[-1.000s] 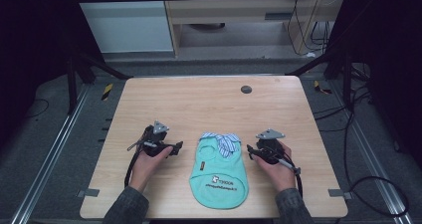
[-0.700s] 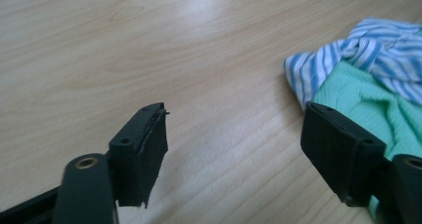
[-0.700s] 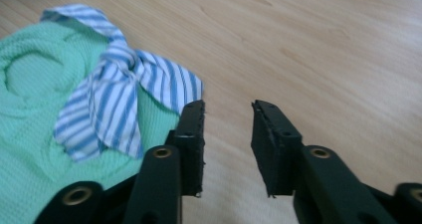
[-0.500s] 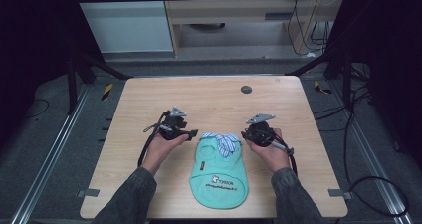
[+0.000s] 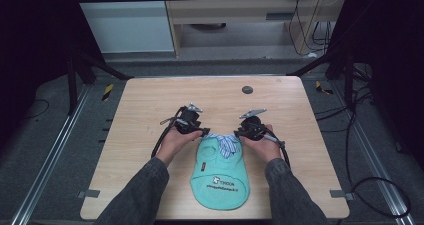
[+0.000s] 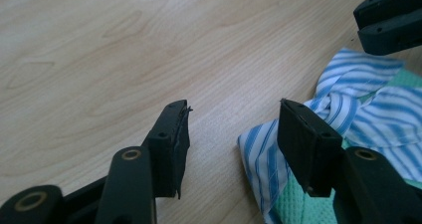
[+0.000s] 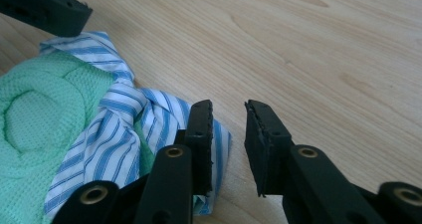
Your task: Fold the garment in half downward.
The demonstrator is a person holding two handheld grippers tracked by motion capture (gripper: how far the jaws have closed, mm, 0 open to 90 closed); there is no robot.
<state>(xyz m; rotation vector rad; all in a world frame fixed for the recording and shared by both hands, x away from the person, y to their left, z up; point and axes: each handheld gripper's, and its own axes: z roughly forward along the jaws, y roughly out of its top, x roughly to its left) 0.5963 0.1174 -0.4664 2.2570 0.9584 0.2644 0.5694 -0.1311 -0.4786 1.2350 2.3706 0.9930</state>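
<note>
A mint-green mesh garment [image 5: 220,172] with a blue-and-white striped collar [image 5: 226,142] lies flat near the table's front edge. My left gripper [image 5: 204,131] sits at the collar's left end. In the left gripper view its jaws [image 6: 235,109] stand apart and have just been closing; bare wood shows between them, and the striped collar [image 6: 348,109] lies by the right jaw. My right gripper [image 5: 239,131] is at the collar's right end. Its jaws [image 7: 229,106] have a narrow gap, just opened slightly, with nothing pinched. The striped cloth [image 7: 114,134] lies beside and under its left jaw.
The wooden table [image 5: 150,100] has a small dark round mark [image 5: 247,89] near its far edge. Metal frame rails and cables run along both sides on the floor. A pale cabinet [image 5: 120,25] stands beyond the table.
Both hands moved away from the person and inward, from beside the garment's middle to the two ends of its collar. Both pairs of jaws stand narrower than before.
</note>
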